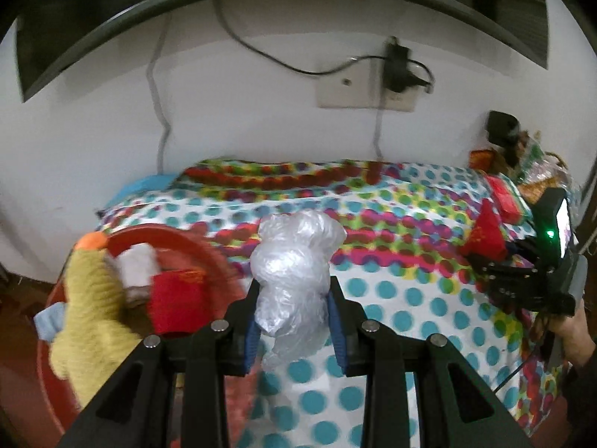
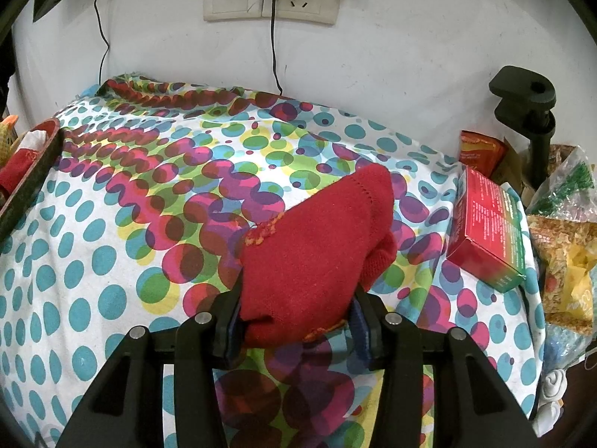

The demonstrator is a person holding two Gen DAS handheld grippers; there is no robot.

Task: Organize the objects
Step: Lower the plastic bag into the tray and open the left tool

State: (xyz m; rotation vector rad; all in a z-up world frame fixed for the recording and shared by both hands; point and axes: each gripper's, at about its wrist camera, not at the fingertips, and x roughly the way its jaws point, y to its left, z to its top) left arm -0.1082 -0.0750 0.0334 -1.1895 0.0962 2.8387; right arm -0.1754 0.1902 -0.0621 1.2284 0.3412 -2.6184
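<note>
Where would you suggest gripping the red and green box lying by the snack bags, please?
Grip the red and green box across its two long side faces, coming from above. It lies flat on the dotted cloth, broad face up, with snack bags crowding its right side.

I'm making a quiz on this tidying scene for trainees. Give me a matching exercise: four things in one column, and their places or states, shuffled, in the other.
Things:
1. crumpled clear plastic bag
2. red knitted cloth
3. yellow plush toy
4. red and green box

Places or states:
A. lying on the dotted sheet near its right edge, held by nothing
B. in the red basin
C. pinched in the left hand-held gripper
D. clamped in the right hand-held gripper

Pairs: 1-C, 2-D, 3-B, 4-A
</note>
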